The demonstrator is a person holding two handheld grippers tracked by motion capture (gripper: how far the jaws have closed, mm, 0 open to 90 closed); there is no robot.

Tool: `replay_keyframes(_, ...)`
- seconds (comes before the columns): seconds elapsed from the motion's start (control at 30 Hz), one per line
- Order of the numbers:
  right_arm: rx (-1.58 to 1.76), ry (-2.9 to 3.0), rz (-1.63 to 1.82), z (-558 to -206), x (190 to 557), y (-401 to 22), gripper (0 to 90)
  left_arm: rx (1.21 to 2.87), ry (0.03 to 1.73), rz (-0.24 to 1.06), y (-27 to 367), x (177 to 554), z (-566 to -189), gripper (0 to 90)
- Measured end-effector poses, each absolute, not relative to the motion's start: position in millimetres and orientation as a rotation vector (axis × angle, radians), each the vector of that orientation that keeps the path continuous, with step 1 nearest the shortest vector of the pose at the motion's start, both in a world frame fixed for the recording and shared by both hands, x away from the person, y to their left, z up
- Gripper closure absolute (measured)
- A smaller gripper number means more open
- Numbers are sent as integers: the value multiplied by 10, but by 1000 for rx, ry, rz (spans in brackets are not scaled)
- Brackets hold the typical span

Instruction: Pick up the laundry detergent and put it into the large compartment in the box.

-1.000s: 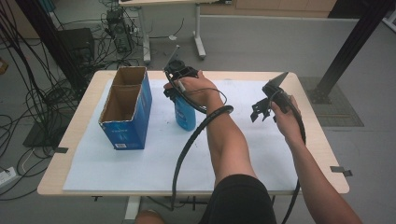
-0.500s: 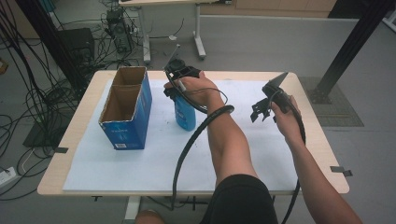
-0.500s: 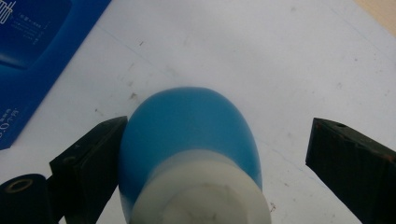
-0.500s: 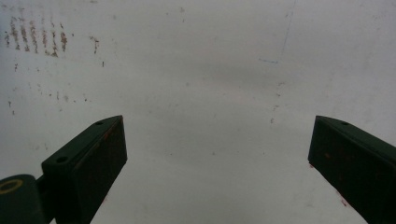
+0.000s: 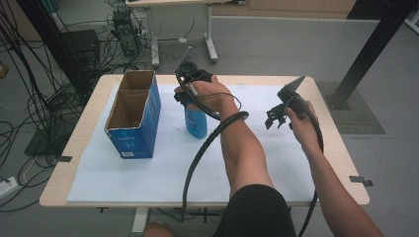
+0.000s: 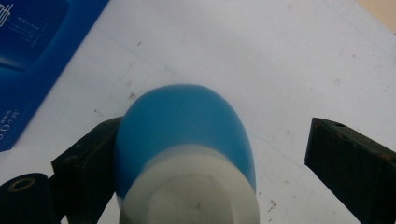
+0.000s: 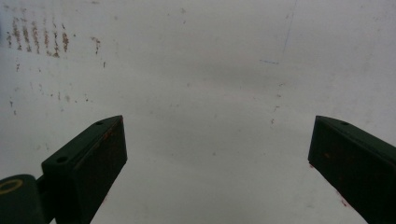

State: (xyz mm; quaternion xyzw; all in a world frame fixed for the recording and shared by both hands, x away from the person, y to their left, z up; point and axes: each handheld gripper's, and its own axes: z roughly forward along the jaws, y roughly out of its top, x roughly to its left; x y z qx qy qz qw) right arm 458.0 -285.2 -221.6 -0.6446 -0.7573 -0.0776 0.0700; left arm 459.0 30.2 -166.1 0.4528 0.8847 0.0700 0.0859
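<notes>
Here, a blue bottle (image 5: 196,121) is straddled by the left gripper (image 5: 190,91) beside the blue box (image 5: 133,116).
Its fingers are spread, one touching the bottle; the right gripper (image 5: 276,117) is held open above bare white sheet (image 5: 148,173), well inside the worktop (image 5: 79,148) edges.

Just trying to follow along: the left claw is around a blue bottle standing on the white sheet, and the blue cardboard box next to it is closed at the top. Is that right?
Not quite. The blue cardboard box is open at the top; the high view shows its brown inside. The rest holds: the left claw is around the blue bottle, which stands on the white sheet.
</notes>
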Motion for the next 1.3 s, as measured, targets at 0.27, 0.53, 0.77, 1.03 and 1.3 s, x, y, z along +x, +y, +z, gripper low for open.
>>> replay_keyframes(0.27, -1940, -2276, -234, -2219, 4584, -2862, 45, 1370, 2639, 201, 293, 4613, -1656, 83)
replay_keyframes(0.53, -1936, -2279, -231, -2224, 4589, -2856, 45, 1382, 2645, 206, 280, 4623, -1644, 95)
replay_keyframes(0.77, -1938, -2275, -232, -2226, 4593, -2852, 45, 1391, 2646, 222, 258, 4629, -1637, 104)
replay_keyframes(1.03, -1937, -2275, -230, -2232, 4598, -2851, 45, 1401, 2650, 224, 244, 4644, -1639, 101)
replay_keyframes(1.3, -1935, -2276, -229, -2235, 4600, -2845, 45, 1398, 2649, 219, 258, 4638, -1634, 110)
